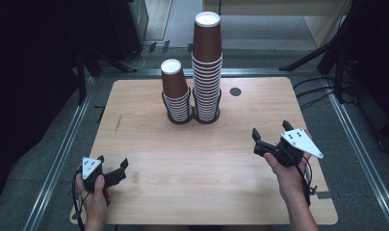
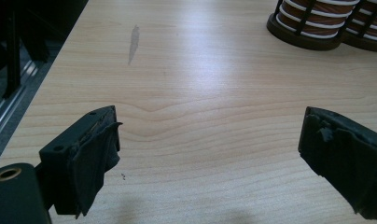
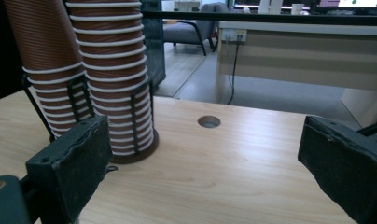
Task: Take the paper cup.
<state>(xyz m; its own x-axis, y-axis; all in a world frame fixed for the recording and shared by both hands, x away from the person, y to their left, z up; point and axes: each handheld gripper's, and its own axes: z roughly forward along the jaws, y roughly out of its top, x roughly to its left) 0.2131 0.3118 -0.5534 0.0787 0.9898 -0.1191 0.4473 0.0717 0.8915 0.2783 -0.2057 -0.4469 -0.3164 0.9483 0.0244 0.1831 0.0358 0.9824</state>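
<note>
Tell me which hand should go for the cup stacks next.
Right, probably. The right tool sits open and aimed at the tall cup stack, closer to it. The left tool is open too, but near the table corner, farther from both stacks.

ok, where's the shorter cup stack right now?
High view: shorter cup stack stands at the table's far middle, just left of the taller stack.

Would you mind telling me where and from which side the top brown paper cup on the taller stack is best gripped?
Grip the top brown paper cup across its bare ribbed wall, above the white rims of the taller stack. It sits upside down and upright, so a level, side-on approach from the table's right edge, where the open right hand-held gripper is, probably suits; the shorter stack crowds the left.
</note>
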